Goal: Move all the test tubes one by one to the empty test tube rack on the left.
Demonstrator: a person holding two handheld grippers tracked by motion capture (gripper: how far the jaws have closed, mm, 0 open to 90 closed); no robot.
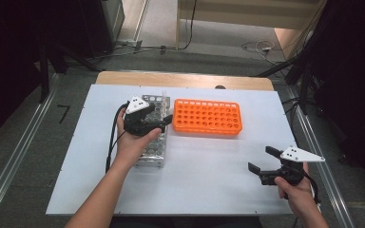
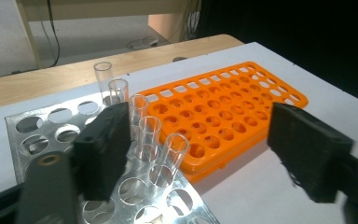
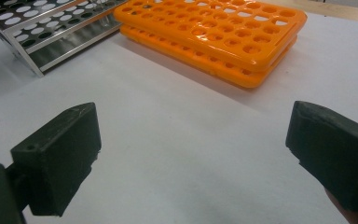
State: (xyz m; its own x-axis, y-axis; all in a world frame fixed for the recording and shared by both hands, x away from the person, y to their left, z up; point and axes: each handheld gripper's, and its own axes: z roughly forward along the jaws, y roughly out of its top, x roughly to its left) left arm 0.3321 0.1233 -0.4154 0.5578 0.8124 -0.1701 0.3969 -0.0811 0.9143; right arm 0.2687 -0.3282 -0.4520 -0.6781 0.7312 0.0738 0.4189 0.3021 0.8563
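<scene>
Left tool (image 1: 164,121) hovers over the metal test-tube rack (image 1: 153,156), jaws spread, nothing pinched. A row of clear test tubes (image 2: 148,133) stands in that rack's holes, just beside the left jaw. Orange tube rack (image 1: 208,116) sits next to it on the white counter (image 1: 209,166). Right tool (image 1: 261,161) spread wide, empty, near the counter's right edge.

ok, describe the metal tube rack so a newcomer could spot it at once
On the white table, two racks sit side by side at the far half. The metal tube rack is the left one, under the left gripper. Unlike the flat orange rack, it is shiny silver, with clear glass tubes standing in it.
</scene>
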